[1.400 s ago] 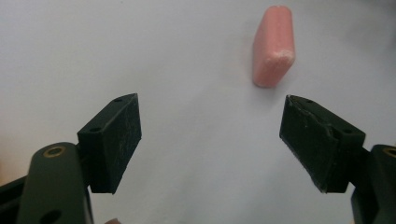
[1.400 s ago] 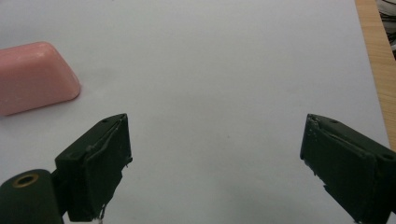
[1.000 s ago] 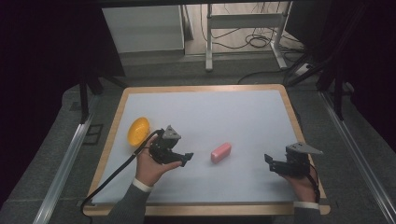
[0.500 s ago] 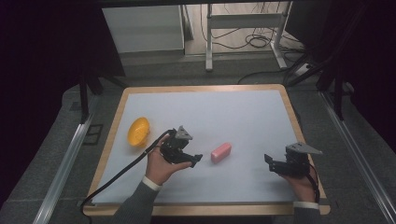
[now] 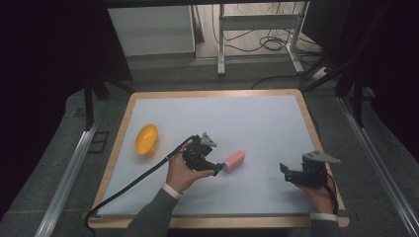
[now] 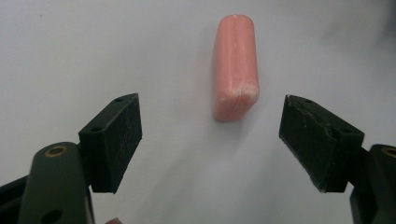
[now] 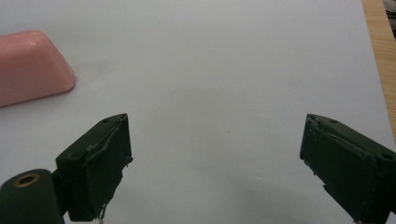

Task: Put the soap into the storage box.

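Pink block lying flat near table centre, likely light, stiff, slightly slick; best pinched across long sides. Left claw released, lined up; right claw released, idle.

You are working in a lab or test room. Beyond the wood-edged table lie loose cables, a metal frame and grey carpet.
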A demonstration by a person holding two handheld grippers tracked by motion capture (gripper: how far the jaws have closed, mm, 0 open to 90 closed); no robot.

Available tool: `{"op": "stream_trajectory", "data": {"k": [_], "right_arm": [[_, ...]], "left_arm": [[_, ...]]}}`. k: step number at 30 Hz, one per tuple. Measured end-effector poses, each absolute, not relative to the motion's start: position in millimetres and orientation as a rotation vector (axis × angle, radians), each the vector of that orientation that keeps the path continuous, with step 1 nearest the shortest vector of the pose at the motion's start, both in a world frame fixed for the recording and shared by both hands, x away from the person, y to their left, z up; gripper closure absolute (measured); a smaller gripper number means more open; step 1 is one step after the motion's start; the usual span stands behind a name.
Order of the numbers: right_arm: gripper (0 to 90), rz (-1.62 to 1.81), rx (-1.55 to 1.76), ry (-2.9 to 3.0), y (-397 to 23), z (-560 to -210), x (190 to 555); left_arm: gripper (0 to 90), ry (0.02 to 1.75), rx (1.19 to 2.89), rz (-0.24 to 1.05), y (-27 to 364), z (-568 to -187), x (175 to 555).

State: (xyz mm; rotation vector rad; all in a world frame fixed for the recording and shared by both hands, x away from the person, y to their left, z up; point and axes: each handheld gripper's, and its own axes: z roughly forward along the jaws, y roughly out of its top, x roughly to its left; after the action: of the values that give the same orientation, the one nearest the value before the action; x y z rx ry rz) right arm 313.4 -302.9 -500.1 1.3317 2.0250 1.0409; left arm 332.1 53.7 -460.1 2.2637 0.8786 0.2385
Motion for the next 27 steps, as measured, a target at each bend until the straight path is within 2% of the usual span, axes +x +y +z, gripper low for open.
{"op": "stream_trajectory", "data": {"k": [9, 12, 27], "right_arm": [[8.6, 1.028, 1.331, 2.027, -301.7, -500.9, 314.0], [8.6, 1.027, 1.333, 2.026, -301.8, -500.9, 314.0], [8.6, 1.008, 1.33, 2.043, -298.9, -504.3, 316.1]], "left_arm": [[22.6, 0.864, 2.295, 0.199, 33.5, -468.5, 336.4], [22.2, 0.844, 2.356, 0.229, 25.1, -470.3, 337.7], [23.1, 0.869, 2.39, 0.221, 4.6, -484.0, 350.9]]}}
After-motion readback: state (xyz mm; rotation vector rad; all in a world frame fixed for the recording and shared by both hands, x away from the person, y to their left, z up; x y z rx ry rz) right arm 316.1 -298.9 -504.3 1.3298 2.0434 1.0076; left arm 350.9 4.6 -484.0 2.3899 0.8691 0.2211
